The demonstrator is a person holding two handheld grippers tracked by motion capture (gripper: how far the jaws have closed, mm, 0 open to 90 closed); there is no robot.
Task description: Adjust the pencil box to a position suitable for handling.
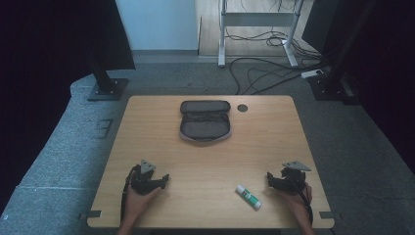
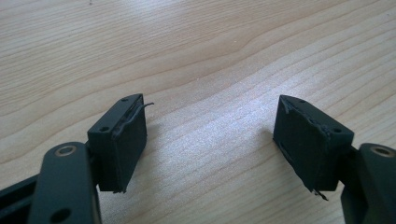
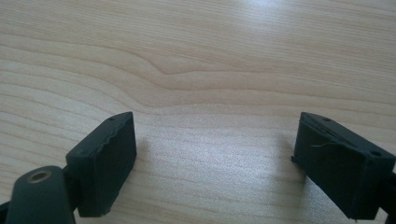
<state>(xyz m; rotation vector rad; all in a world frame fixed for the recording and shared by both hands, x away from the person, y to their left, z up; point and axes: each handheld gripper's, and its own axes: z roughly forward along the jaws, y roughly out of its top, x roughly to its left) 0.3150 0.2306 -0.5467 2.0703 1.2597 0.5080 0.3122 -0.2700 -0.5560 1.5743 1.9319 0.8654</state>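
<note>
Two tongs resting on a wooden counter [image 1: 147, 142]

Left tongs [image 1: 164, 180] and right tongs [image 1: 270, 178] both spread, pinching nothing; glue stick [image 1: 248, 197] lies near the right; open pouch [image 1: 205, 120] at the far edge.

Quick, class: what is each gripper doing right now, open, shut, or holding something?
Left gripper: open, holding nothing, over bare table.
Right gripper: open, holding nothing; glue stick lies beside it.
</note>
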